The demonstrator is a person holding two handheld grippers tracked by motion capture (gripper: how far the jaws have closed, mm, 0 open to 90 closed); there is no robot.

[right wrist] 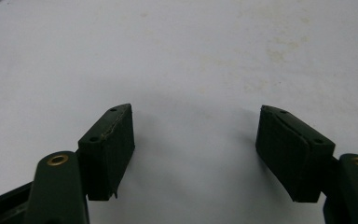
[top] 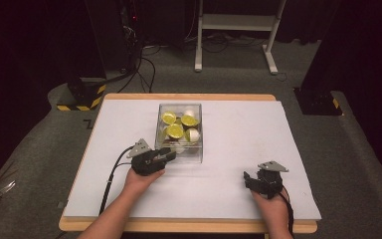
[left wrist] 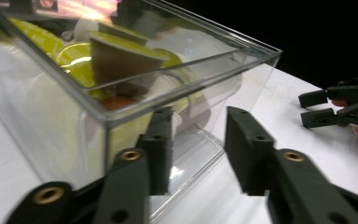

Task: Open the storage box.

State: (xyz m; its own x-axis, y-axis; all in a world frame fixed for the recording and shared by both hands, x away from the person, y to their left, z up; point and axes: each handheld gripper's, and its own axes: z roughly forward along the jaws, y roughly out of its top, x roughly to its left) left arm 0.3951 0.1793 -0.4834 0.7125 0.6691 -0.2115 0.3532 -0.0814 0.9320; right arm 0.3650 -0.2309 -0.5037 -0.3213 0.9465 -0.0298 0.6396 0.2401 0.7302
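Note:
A clear plastic box (top: 200, 149) stands in the middle of the white table (top: 238, 149). It holds several yellow-green and white capsules (top: 175, 131). My left gripper (top: 171, 155) sits at the box's near left corner and points right along its front wall. In the left gripper view the box (left wrist: 51, 130) is close up, and my left gripper (left wrist: 198, 135) has its jaws apart in front of the wall, with nothing pressed between them. My right gripper (top: 247, 178) rests near the table's front right, well apart from the box, and is also seen from the side (left wrist: 314, 108). Its jaws (right wrist: 196, 135) stand open over bare table.
The table's wooden edge (top: 189, 226) runs along the front. Behind the table stand a white desk frame (top: 238, 22), black stands, a yellow-black striped base (top: 82, 102) and cables on the grey floor.

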